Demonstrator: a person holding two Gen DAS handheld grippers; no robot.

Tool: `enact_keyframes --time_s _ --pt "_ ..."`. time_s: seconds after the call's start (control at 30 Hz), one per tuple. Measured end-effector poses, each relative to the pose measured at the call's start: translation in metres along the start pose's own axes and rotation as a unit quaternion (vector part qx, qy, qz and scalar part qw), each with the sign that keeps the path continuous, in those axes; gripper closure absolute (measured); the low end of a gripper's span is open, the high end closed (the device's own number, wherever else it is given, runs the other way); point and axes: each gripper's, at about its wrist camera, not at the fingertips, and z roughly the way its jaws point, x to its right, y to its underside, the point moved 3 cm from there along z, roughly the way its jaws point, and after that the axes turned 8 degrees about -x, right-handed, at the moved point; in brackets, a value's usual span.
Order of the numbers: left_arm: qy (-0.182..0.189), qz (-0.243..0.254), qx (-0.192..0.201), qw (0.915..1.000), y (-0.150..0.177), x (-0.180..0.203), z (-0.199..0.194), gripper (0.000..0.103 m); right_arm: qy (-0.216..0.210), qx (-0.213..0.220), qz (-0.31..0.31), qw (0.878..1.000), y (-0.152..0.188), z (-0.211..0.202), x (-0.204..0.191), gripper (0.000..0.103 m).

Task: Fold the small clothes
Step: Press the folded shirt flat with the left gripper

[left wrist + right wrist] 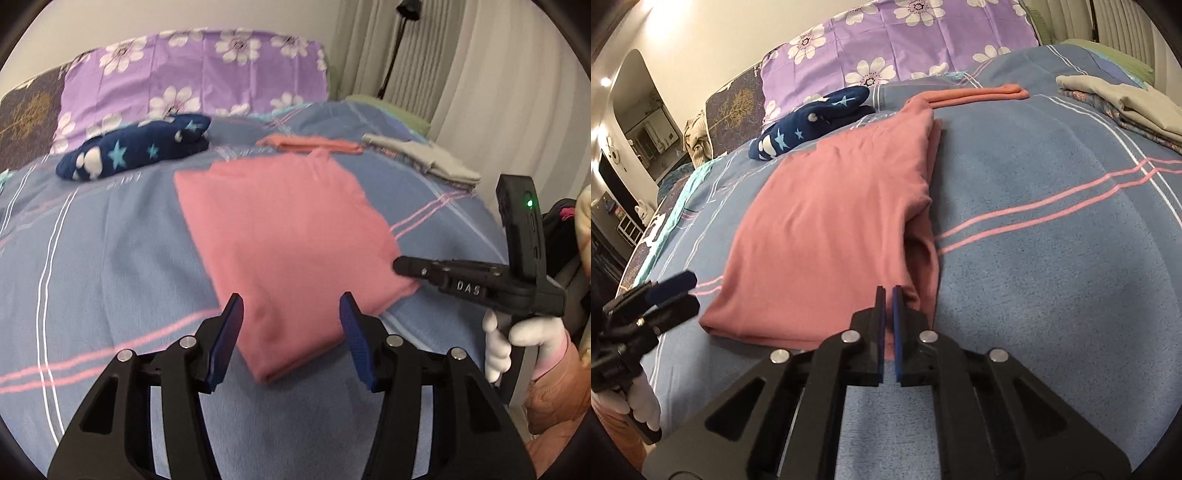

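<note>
A pink garment (284,236) (827,236) lies folded flat on the blue bedspread (110,258) (1052,277). My left gripper (291,298) is open just above the garment's near corner, its blue pads (227,339) wide apart and touching no cloth. In the right wrist view the left gripper (690,295) sits at the garment's left corner. My right gripper (888,291) is shut, with only a thin slit between its pads, and its tips are over the garment's near right corner. From the left wrist view the right gripper (399,266) points at the garment's right edge. Whether it pinches cloth I cannot tell.
A navy star-patterned garment (136,147) (812,122) lies rolled by the purple floral pillow (192,74) (897,40). A folded orange piece (310,143) (979,94) lies behind the pink one. A grey folded stack (424,158) (1126,107) sits at the back right. A white-gloved hand (517,339) holds the right gripper.
</note>
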Motion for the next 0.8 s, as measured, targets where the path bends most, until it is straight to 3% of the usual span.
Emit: enact_keyframes --time_s 0.13,0.2,0.27,0.33,0.37,0.4,0.47,0.53,0.6,0.63,0.67,0.8 --pt "0.023 0.008 -0.028 0.9993 -0.002 0.006 0.028 0.048 0.007 0.038 -0.031 0.999 -0.011 -0.017 -0.011 0.09" --pt "0.016 0.008 -0.07 0.9974 0.006 0.008 0.055 0.048 0.023 0.054 -0.053 0.997 -0.017 -0.021 -0.019 0.077" --pt "0.004 0.016 -0.064 0.9978 0.01 0.013 0.061 0.047 0.034 0.06 -0.072 0.995 -0.02 -0.021 -0.026 0.07" --pt "0.001 0.019 -0.066 0.9976 0.009 0.015 0.059 0.047 0.042 0.069 -0.089 0.993 -0.022 -0.022 -0.033 0.052" --pt "0.004 0.017 -0.067 0.9976 0.009 0.014 0.06 0.047 0.045 0.074 -0.094 0.992 -0.024 -0.023 -0.036 0.037" --pt "0.008 0.014 -0.066 0.9977 0.009 0.013 0.059 0.047 0.046 0.083 -0.099 0.991 -0.026 -0.025 -0.039 0.031" --pt "0.011 0.011 -0.062 0.9979 0.007 0.012 0.058 0.047 0.043 0.105 -0.105 0.988 -0.032 -0.03 -0.043 0.031" --pt "0.014 0.004 -0.057 0.9983 0.006 0.01 0.054 0.048 0.033 0.14 -0.102 0.984 -0.037 -0.036 -0.042 0.038" --pt "0.017 -0.007 -0.041 0.999 0.0 0.005 0.045 0.048 0.03 0.148 -0.096 0.984 -0.047 -0.036 -0.038 0.084" --pt "0.015 -0.009 -0.03 0.9994 -0.003 0.002 0.039 0.049 0.02 0.129 -0.088 0.987 -0.055 -0.031 -0.035 0.092" --pt "0.012 -0.009 -0.019 0.9997 -0.009 0.0 0.035 0.049 0.012 0.112 -0.081 0.99 -0.062 -0.025 -0.033 0.097" --pt "-0.006 -0.015 0.014 0.9998 -0.04 -0.014 0.03 0.049 0.006 0.083 -0.068 0.994 -0.089 -0.006 -0.03 0.097"
